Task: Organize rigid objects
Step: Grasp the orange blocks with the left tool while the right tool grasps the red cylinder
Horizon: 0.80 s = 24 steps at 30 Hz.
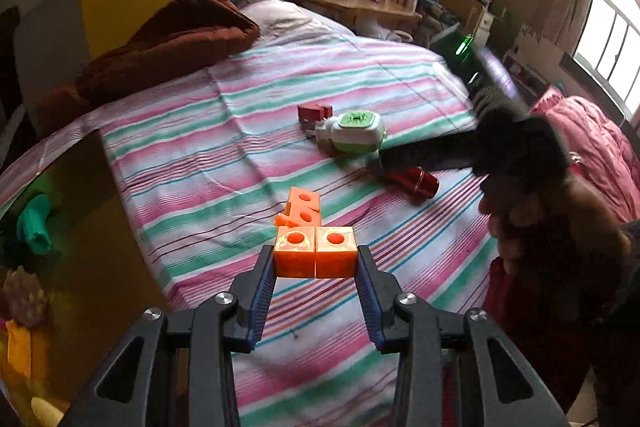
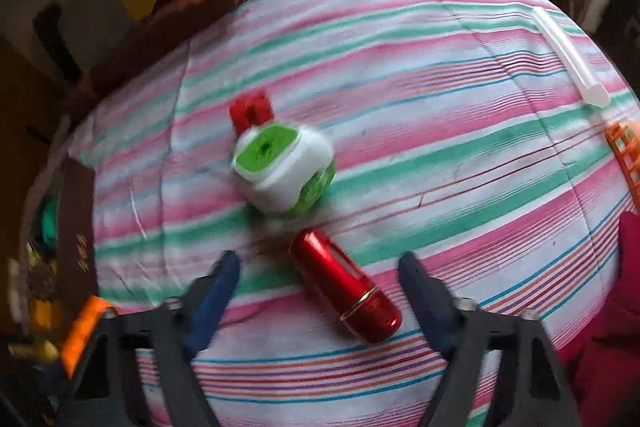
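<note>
My left gripper (image 1: 316, 257) is shut on an orange block piece (image 1: 314, 251) with round holes and holds it above the striped bedsheet (image 1: 240, 115). A red shiny cylinder (image 2: 346, 287) lies on the sheet between my right gripper's open fingers; the right gripper (image 2: 320, 263) is open and just above it. It shows blurred in the left wrist view (image 1: 376, 167), over the cylinder (image 1: 416, 183). A white and green gadget (image 2: 284, 169) and a small red block (image 2: 252, 111) lie just beyond.
A brown box (image 1: 60, 227) with toys stands at the left bed edge. A brown blanket (image 1: 168, 43) lies at the bed head. A white tube (image 2: 568, 55) and an orange grid piece (image 2: 624, 155) lie at the right. Pink bedding (image 1: 592, 147) is at the far right.
</note>
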Tool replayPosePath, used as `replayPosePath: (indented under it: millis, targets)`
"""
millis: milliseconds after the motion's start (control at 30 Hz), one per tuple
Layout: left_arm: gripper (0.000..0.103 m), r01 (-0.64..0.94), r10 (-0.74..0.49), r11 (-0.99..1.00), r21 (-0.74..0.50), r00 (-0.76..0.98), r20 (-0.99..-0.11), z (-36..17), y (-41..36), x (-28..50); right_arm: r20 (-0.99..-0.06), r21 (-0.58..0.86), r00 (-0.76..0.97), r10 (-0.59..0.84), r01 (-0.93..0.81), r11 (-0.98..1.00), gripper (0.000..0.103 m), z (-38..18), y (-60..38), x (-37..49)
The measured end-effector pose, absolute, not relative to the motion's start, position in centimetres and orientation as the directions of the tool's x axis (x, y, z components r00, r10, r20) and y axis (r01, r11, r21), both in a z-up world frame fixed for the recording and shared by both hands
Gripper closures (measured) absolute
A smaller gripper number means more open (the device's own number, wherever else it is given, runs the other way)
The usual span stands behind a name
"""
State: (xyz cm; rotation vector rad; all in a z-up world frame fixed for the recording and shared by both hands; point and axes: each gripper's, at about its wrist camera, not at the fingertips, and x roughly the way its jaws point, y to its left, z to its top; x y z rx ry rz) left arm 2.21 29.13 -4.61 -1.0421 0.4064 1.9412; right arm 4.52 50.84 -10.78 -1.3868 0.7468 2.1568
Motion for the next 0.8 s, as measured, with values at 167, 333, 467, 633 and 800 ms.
replayPosePath:
  millis: [167,333,467,633,800]
  targets:
    - [0.064,-0.783,0.55,-0.616,-0.092,-0.343,-0.761,-2.8,26.3,2.4,-0.944,0.043,-0.286,0.162,-0.597,-0.801,0.076,-11.7,49.2,3.6]
    - [0.064,-0.724,0.527,-0.687,-0.068,-0.431,-0.733,-1.2,23.2,1.9,-0.944,0.005,-0.274,0.184,-0.569,-0.822,0.075,-11.8,48.5,3.5]
    - [0.064,-0.682,0.498,-0.73,-0.04,-0.492,-0.714,-0.4,21.3,1.7,-0.945,0.037,-0.284,0.162,-0.585,-0.81,0.074,-12.0,48.9,3.8]
    - [0.064,-0.652,0.485,-0.757,-0.046,-0.514,-0.707,-0.3,19.5,1.3,-0.944,0.026,-0.281,0.171,-0.583,-0.812,0.074,-12.1,48.8,3.1]
    - [0.064,-0.629,0.475,-0.775,-0.053,-0.525,-0.707,-0.4,18.3,1.3,-0.936,-0.028,-0.28,0.213,-0.544,-0.838,0.074,-12.2,47.9,3.0]
